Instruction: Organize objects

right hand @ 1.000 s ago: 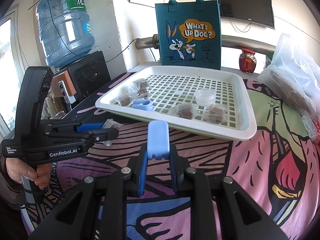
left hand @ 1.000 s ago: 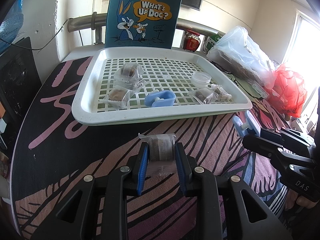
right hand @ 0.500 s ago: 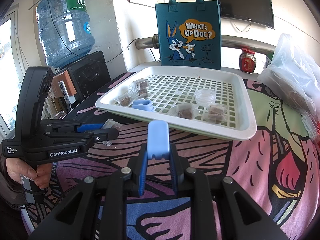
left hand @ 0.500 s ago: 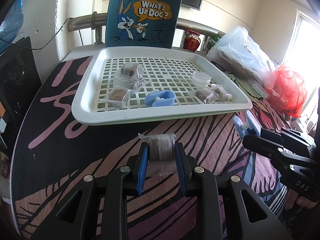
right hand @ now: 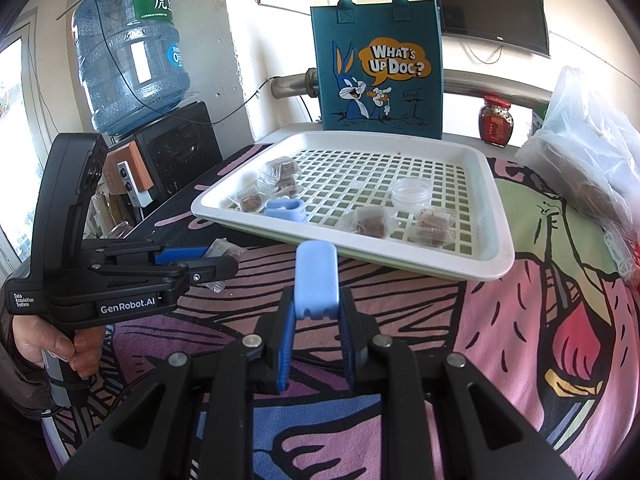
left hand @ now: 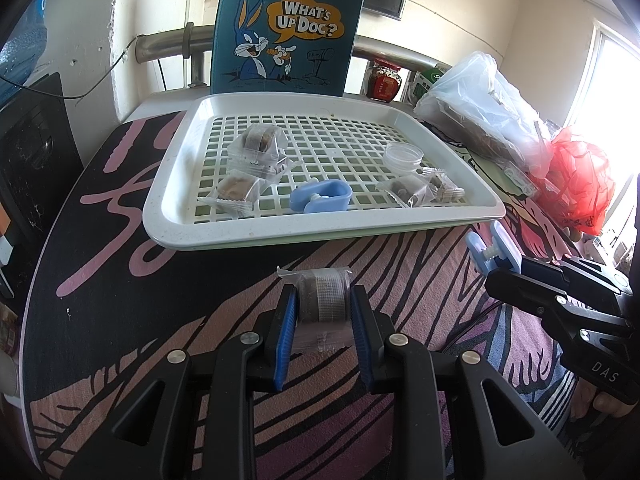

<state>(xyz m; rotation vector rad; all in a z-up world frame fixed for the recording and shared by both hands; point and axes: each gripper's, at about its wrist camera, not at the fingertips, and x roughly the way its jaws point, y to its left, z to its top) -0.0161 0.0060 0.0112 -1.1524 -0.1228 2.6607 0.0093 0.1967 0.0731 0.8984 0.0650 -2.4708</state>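
My left gripper is shut on a clear-wrapped brown snack packet, held just above the patterned cloth in front of the white slatted tray. My right gripper is shut on a light blue plastic clip, held upright before the tray; the clip also shows at the right of the left wrist view. Inside the tray lie several wrapped snacks, a second blue clip and a small clear round lid. The left gripper appears at the left in the right wrist view.
A teal cartoon tote bag stands behind the tray. A clear plastic bag and a red bag sit to the right, with a red-lidded jar behind. A water jug tops a black cabinet at the left.
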